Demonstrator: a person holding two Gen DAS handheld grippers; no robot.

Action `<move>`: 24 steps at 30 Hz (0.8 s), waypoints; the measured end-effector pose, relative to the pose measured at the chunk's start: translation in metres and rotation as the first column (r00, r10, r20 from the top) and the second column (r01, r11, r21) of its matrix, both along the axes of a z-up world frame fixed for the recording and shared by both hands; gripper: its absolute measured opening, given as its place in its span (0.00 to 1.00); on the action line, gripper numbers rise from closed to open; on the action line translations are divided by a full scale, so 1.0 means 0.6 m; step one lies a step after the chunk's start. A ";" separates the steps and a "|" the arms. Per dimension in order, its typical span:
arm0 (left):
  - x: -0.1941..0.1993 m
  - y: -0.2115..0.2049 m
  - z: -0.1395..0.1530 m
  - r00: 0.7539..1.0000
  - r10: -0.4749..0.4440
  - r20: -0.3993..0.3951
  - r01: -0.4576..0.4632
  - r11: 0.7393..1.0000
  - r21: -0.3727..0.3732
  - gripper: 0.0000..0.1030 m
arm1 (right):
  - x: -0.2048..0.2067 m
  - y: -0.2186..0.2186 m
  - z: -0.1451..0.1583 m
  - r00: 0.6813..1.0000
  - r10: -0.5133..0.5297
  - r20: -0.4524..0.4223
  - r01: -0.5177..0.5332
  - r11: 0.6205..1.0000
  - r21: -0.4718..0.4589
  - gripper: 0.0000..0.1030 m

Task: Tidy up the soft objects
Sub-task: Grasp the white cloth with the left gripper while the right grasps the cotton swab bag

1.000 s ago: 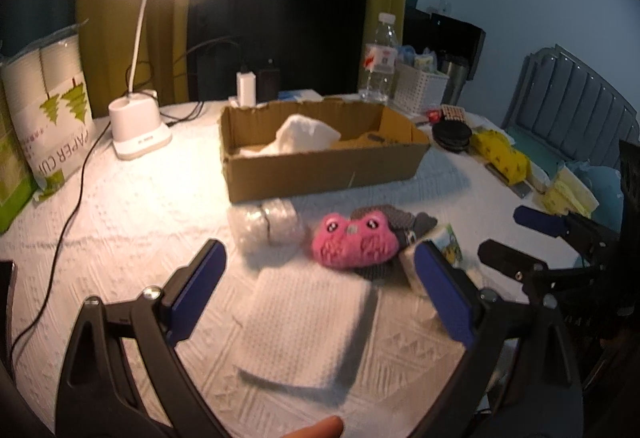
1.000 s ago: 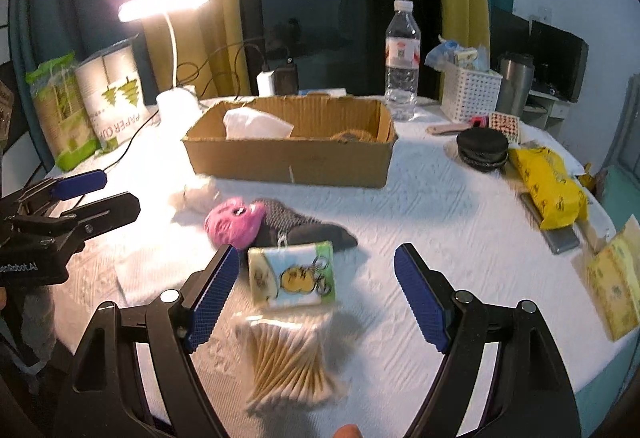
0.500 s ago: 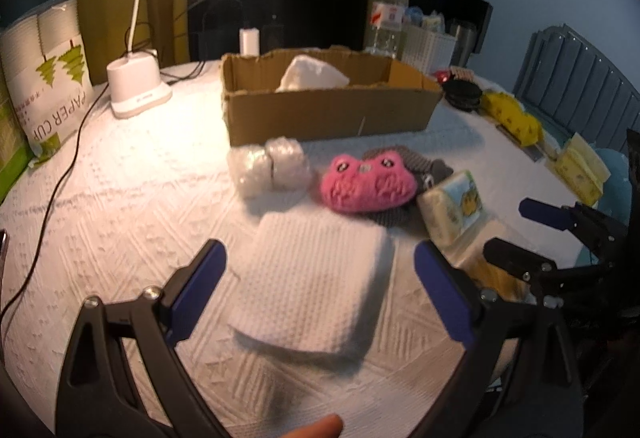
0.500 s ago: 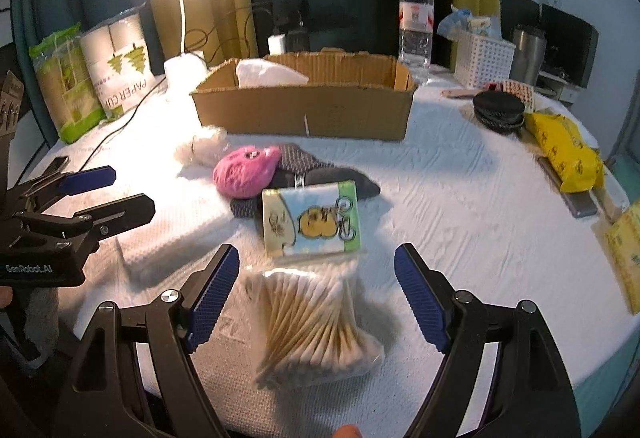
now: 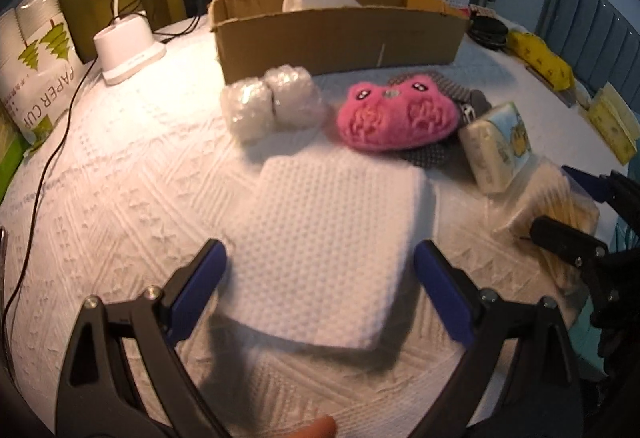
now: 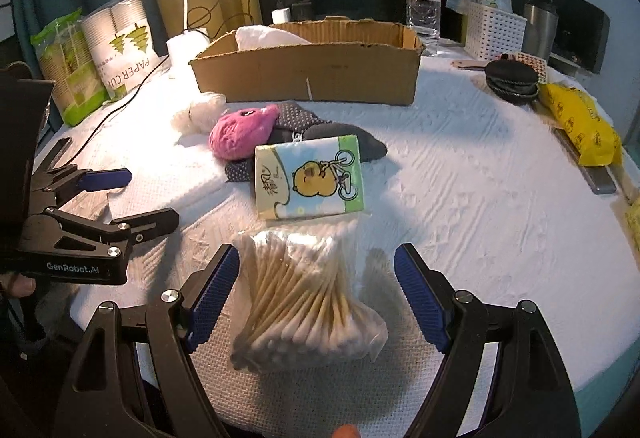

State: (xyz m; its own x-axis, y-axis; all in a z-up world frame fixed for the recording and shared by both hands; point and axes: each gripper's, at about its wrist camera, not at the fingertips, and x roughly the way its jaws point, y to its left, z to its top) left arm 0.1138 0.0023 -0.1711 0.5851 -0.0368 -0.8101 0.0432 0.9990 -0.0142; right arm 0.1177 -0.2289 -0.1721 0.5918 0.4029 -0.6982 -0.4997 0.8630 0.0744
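Both hand-held tools hung low over the white tablecloth (image 6: 480, 166), each with its blue-padded jaws spread wide and nothing between them. The left gripper (image 5: 320, 278) sat squarely before the folded white cloth (image 5: 332, 238), which lay flat just ahead of it, its near edge already reaching in between the two fingers; the cloth's longer side seemed to run away from the tool toward the cardboard box (image 5: 340, 30), so the jaws straddled it across its width. The right gripper (image 6: 316, 290) stood likewise over the bag of cotton swabs (image 6: 304, 302), the sticks pointing roughly away from the tool and slightly to its right, again crossing the line of closure. Beyond these lay the pink plush toy (image 5: 396, 118), resting on a dark dotted fabric piece (image 6: 304, 122), with a tissue packet (image 6: 310, 178) just past the swabs and two plastic-wrapped white bundles (image 5: 272, 102) beside the plush, all short of the box, which already held something white (image 6: 268, 36). To my eye the cloth was plainly the left tool's to take and the swabs the right's, each needing only a small push forward and down before closing; the slack bag looked likelier to slip.
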 end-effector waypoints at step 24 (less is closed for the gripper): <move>-0.009 -0.003 0.026 0.994 -0.092 0.061 0.096 0.993 -0.068 0.18 | -0.004 -0.006 0.010 0.999 0.045 0.019 -0.044 0.998 -0.035 0.56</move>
State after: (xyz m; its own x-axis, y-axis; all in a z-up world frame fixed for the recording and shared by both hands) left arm 0.1084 0.0007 -0.1557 0.6223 -0.1500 -0.7683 0.1394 0.9870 -0.0798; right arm 0.1151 -0.2324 -0.1663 0.5875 0.4050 -0.7006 -0.5387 0.8418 0.0349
